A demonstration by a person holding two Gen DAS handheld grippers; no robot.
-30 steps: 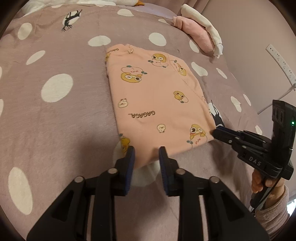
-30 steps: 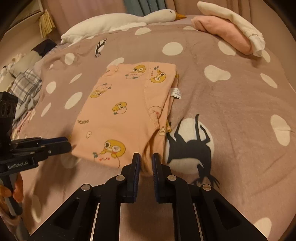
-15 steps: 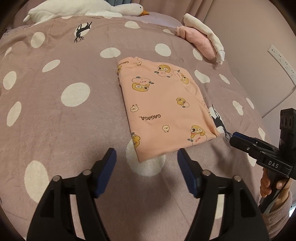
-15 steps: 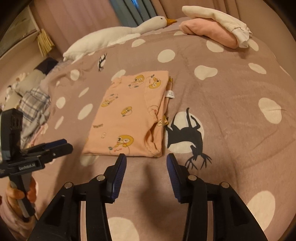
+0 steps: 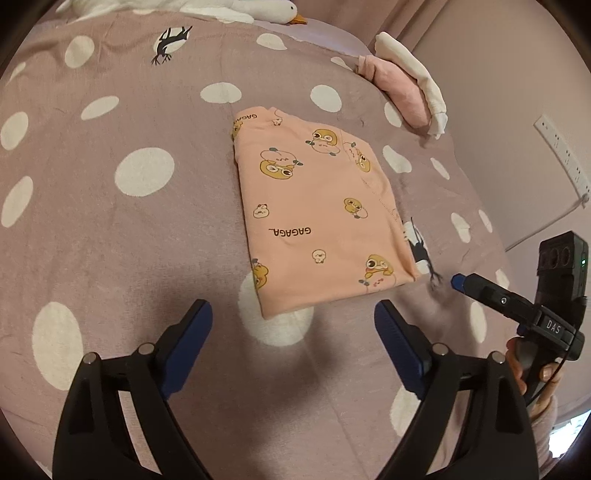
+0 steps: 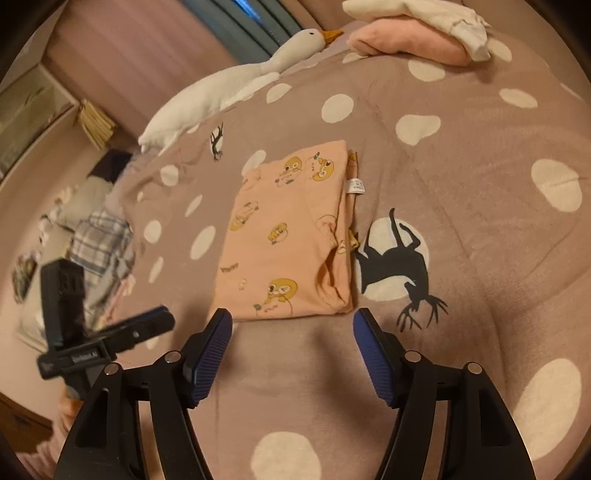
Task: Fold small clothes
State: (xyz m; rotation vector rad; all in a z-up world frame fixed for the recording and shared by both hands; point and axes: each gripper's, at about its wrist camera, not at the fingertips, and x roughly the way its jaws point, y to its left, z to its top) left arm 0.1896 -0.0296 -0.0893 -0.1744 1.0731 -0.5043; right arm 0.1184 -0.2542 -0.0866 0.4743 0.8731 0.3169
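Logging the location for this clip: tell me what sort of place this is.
Most likely a bedroom at home. The folded peach garment lies on a bed covered by a mauve polka-dot blanket, a plush goose rests at its far edge, and curtains hang behind.

Plush goose (image 5: 192, 7) beyond the folded peach garment (image 5: 317, 214): body cut off by the left-wrist view's upper edge. Person's hand (image 5: 532, 373), right of the garment: mostly hidden behind the right gripper's (image 5: 458, 282) handle. Blurred clutter of plaid cloth (image 6: 99, 240) left of the garment: items indistinct. Care label (image 6: 356, 185) on the garment's right edge: print too small to read
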